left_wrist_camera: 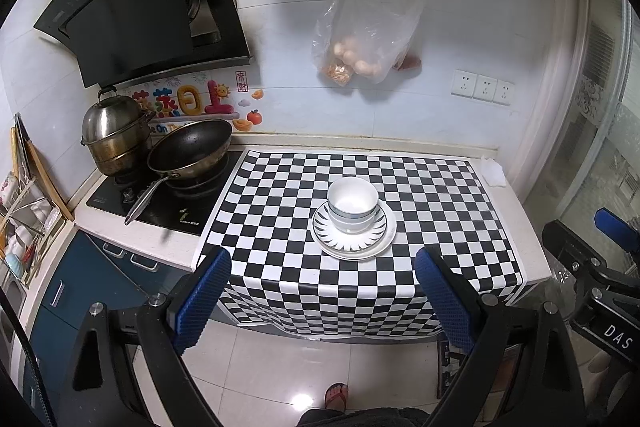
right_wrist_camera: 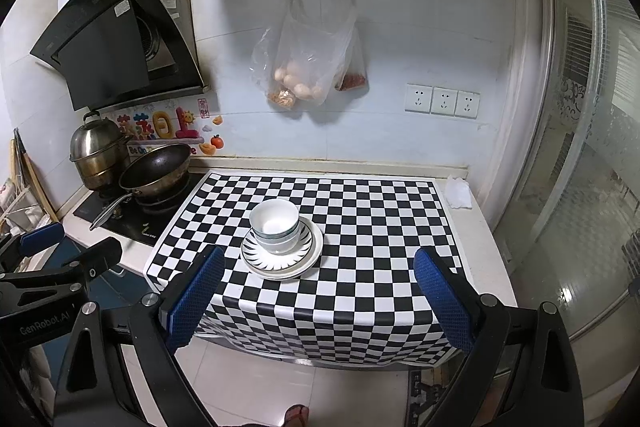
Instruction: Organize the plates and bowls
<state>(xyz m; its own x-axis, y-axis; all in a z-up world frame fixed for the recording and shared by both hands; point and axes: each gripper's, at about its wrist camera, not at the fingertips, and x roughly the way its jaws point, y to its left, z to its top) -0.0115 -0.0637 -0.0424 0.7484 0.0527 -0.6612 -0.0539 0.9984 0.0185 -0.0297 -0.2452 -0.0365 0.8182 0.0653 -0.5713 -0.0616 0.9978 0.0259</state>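
Observation:
A stack of white bowls sits on a stack of plates, the top plate with a black ray pattern, in the middle of the checkered mat. The same bowls and plates show in the right wrist view. My left gripper is open and empty, held back from the counter's front edge. My right gripper is open and empty, also back from the edge. The right gripper also shows at the right edge of the left wrist view.
A black wok and a steel steamer pot stand on the hob at the left. A dish rack is at far left. Plastic bags hang on the wall. A crumpled white tissue lies at the counter's right end.

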